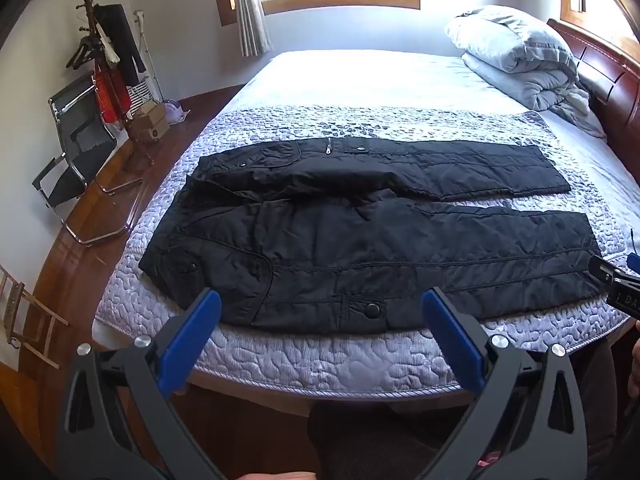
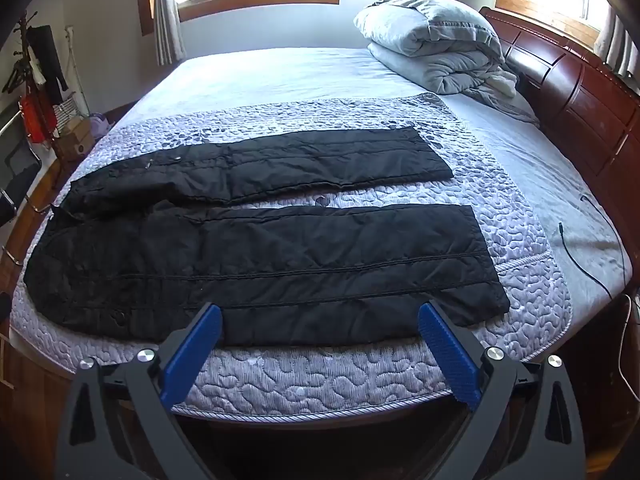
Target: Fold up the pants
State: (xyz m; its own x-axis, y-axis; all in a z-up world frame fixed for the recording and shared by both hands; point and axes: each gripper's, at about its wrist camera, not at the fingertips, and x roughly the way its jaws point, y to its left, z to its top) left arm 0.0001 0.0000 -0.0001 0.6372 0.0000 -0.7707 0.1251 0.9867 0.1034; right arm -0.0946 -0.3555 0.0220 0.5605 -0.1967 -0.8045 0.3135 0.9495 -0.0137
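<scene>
1. Black quilted pants (image 1: 360, 232) lie flat on the grey patterned mattress (image 1: 320, 360), legs spread apart, waist toward its left end.
2. We hold our left gripper (image 1: 320, 300) and right gripper (image 2: 320, 312) with jaws released, empty, at the mattress's near edge.

Bed (image 1: 320, 364) with a quilted lilac pad fills the middle of frame, black pants (image 1: 360, 248) spread flat across it, folded grey duvet (image 1: 516, 52) upper right.
</scene>
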